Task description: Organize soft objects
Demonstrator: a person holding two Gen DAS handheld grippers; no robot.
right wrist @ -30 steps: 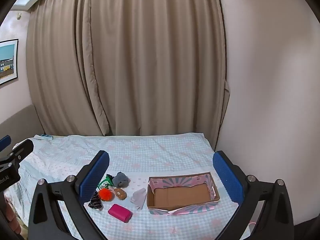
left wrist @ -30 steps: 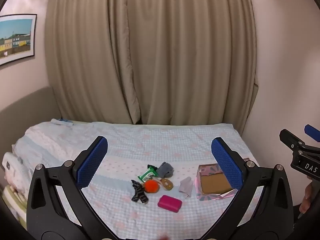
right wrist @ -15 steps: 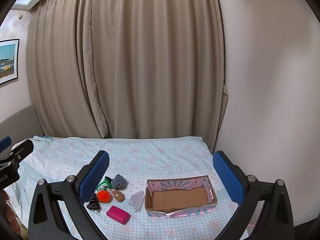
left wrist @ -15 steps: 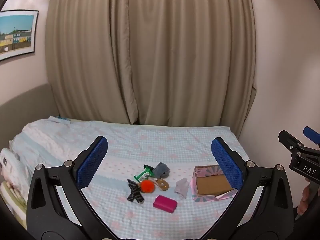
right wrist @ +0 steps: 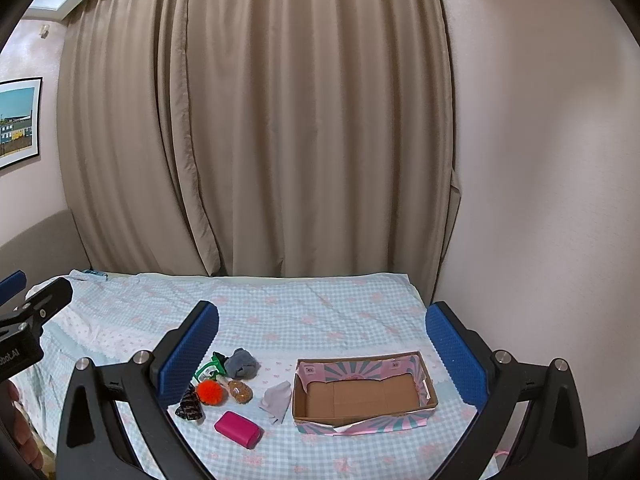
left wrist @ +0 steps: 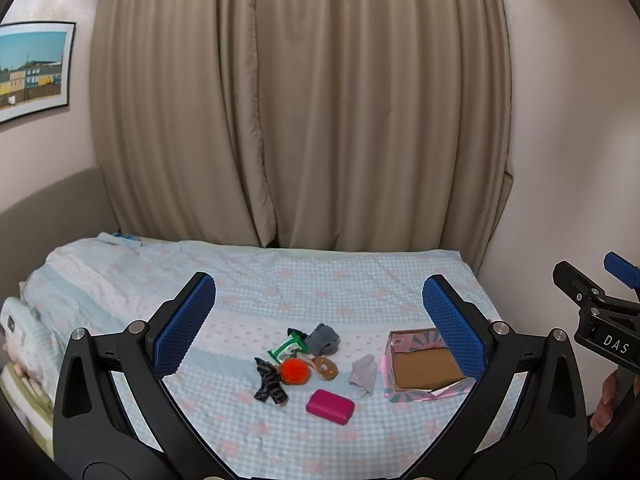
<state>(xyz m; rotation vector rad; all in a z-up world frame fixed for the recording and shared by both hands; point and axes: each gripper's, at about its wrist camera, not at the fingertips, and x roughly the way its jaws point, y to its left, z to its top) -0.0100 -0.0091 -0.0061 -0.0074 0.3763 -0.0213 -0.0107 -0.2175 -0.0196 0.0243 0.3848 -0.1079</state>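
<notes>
Small soft items lie clustered on the bed: a magenta pouch, an orange pompom, a dark patterned cloth, a grey sock ball, a green-and-white item, a brown piece and a pale grey cloth. To their right stands an open cardboard box, nothing in it. My left gripper and right gripper hover open above the bed, well short of the items.
The bed has a light blue checked cover. Beige curtains hang behind it, a wall closes the right side, and a framed picture hangs at left. Pillows lie at the bed's left end.
Both views have pulled back and lifted slightly, so the items and box sit a little lower and smaller in view. Both grippers stay open.
</notes>
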